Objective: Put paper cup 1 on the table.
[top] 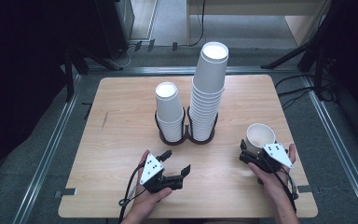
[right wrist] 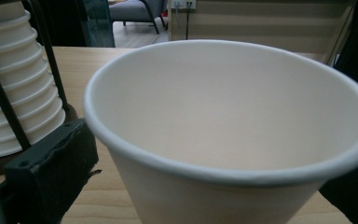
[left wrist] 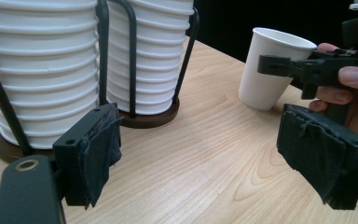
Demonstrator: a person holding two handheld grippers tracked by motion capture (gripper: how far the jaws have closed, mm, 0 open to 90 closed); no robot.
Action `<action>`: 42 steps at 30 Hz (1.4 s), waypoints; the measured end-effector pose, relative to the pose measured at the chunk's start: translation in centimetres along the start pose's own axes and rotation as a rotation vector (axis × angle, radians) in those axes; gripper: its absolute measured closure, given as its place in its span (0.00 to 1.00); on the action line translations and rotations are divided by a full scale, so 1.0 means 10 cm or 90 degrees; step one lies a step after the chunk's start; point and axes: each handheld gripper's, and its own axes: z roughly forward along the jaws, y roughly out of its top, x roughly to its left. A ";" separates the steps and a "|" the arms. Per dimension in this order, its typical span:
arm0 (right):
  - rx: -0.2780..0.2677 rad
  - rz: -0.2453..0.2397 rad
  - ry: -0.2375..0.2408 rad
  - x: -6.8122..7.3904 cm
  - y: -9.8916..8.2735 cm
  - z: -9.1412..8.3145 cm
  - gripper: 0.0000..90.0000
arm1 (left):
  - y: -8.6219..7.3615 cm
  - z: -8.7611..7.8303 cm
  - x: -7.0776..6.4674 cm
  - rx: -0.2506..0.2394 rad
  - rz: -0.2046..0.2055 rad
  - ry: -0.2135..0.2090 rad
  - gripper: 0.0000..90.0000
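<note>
We had the single paper cup (top: 260,135) upright on the table right of the stacks, between the right gripper's (top: 251,156) spread jaws, which risked tipping it on withdrawal.

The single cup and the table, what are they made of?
The single cup looks like matte white paper: thin wall, rolled rim, cream inside. The table looks like light wood or a wood-look laminate: grain lines show, with a smooth, faintly shiny surface. Which one, I can't tell.
</note>
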 end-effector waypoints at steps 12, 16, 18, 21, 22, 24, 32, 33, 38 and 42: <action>-0.010 -0.040 0.003 0.05 0.15 -0.20 0.00 | 0.03 -0.03 0.02 -0.009 -0.003 0.006 0.15; -0.009 -0.038 0.018 0.07 0.18 -0.24 0.00 | 0.04 -0.04 0.03 -0.011 -0.002 0.007 0.15; -0.009 -0.040 0.021 0.08 0.20 -0.27 0.00 | 0.04 -0.04 0.03 -0.013 -0.004 0.007 0.15; -0.011 -0.040 0.024 0.08 0.22 -0.28 0.00 | 0.05 -0.04 0.03 -0.013 -0.003 0.007 0.15; -0.010 -0.040 0.024 0.08 0.22 -0.28 0.00 | 0.05 -0.05 0.03 -0.014 -0.002 0.007 0.15; -0.009 -0.041 0.021 0.08 0.22 -0.28 0.00 | 0.06 -0.05 0.03 -0.016 -0.003 0.006 0.15; -0.014 -0.040 0.026 0.10 0.27 -0.31 0.00 | 0.06 -0.06 0.04 -0.016 -0.002 0.008 0.15; -0.014 -0.039 0.024 0.10 0.27 -0.32 0.00 | 0.06 -0.05 0.04 -0.016 -0.002 0.008 0.15; -0.019 -0.038 0.024 0.09 0.30 -0.33 0.00 | 0.06 -0.05 0.03 -0.015 -0.003 0.007 0.15; -0.028 -0.039 0.026 0.11 0.36 -0.37 0.00 | 0.06 -0.04 0.02 -0.015 -0.004 0.015 0.15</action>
